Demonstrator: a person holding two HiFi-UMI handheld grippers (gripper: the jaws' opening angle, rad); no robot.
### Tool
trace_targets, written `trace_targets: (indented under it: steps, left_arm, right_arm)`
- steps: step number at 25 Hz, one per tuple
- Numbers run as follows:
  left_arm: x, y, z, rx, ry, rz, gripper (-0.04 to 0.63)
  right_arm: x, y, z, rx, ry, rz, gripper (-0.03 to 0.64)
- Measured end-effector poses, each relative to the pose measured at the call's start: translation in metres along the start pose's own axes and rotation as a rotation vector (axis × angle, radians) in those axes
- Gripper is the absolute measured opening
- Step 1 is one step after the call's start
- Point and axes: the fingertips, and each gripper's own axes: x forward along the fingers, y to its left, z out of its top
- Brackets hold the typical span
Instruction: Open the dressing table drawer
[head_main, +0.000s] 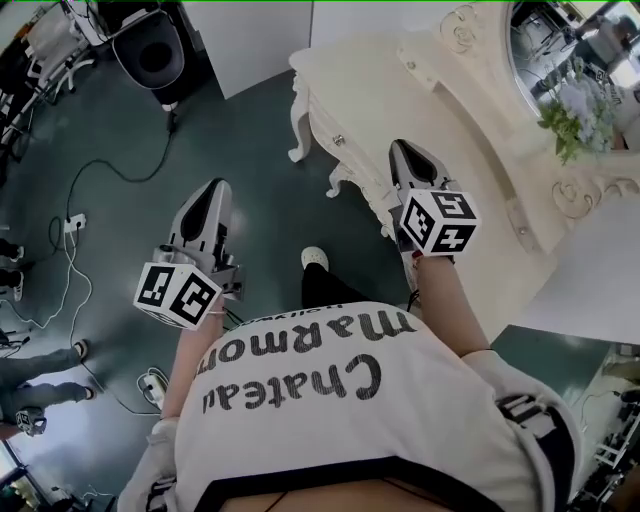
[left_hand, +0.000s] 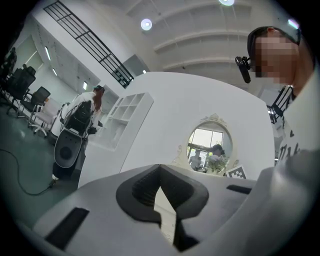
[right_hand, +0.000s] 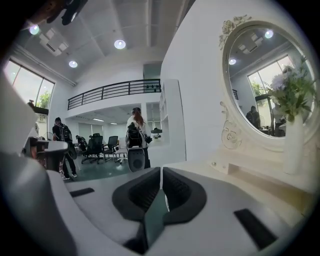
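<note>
The cream dressing table (head_main: 400, 100) stands at the upper right of the head view, with a small drawer knob (head_main: 339, 139) on its carved front. My right gripper (head_main: 405, 148) hangs over the table's front edge, shut with nothing between its pads. My left gripper (head_main: 212, 190) is out over the green floor, left of the table and apart from it. In the right gripper view the shut right gripper (right_hand: 161, 172) points along the tabletop (right_hand: 250, 175) beside the oval mirror (right_hand: 270, 85). The left gripper (left_hand: 160, 170) is shut and empty in its own view, with the mirror (left_hand: 210, 147) far ahead.
A vase of flowers (right_hand: 292, 145) stands on the tabletop by the mirror. Cables and a power strip (head_main: 74, 222) lie on the floor at left. A black round unit (head_main: 155, 55) stands at the back. People stand at the left edge (head_main: 40, 365). A white panel (head_main: 590, 280) is at right.
</note>
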Motion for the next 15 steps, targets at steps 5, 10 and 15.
trace_targets:
  steps: [5,10,15]
  left_arm:
    - [0.050,0.033,0.015,-0.014,-0.013,0.049,0.023]
    - [0.100,0.059,0.023,-0.033,-0.024,0.077,0.023]
    - [0.139,0.073,0.023,-0.029,-0.018,0.099,0.023]
  right_arm:
    - [0.062,-0.025,0.017,0.001,0.016,0.021,0.032]
    - [0.120,-0.055,0.033,0.010,0.017,0.031,0.032]
    - [0.160,-0.088,0.034,0.032,0.034,0.030,0.032]
